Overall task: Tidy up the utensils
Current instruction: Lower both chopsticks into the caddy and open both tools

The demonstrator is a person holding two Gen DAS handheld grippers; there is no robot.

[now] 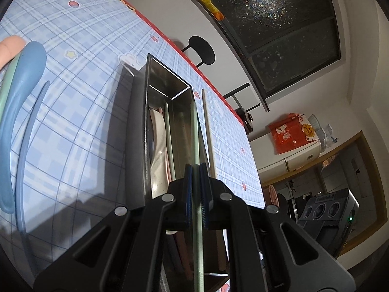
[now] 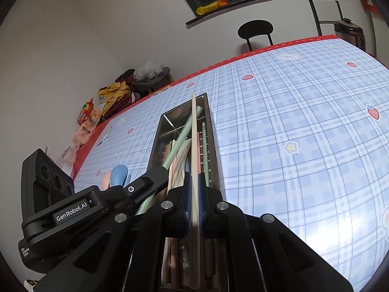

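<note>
A steel utensil box (image 1: 167,82) (image 2: 214,131) stands on the blue plaid tablecloth and holds several spoons and chopsticks. My left gripper (image 1: 196,194) is shut on a green chopstick (image 1: 194,133) that runs along the box's right side. My right gripper (image 2: 194,202) is shut on a cream chopstick (image 2: 193,131), held above the box along its length; that chopstick also shows in the left wrist view (image 1: 207,126). The left gripper (image 2: 145,185) with its green chopstick (image 2: 184,131) shows in the right wrist view. A blue spoon (image 1: 22,92) and a blue chopstick (image 1: 26,146) are at the left, by a fingertip.
The table's red edge (image 1: 155,28) runs along the far side. A black chair (image 2: 255,30) stands behind the table. Snack bags (image 2: 114,97) lie on a seat by the wall. A cooker (image 2: 349,30) stands at the far right.
</note>
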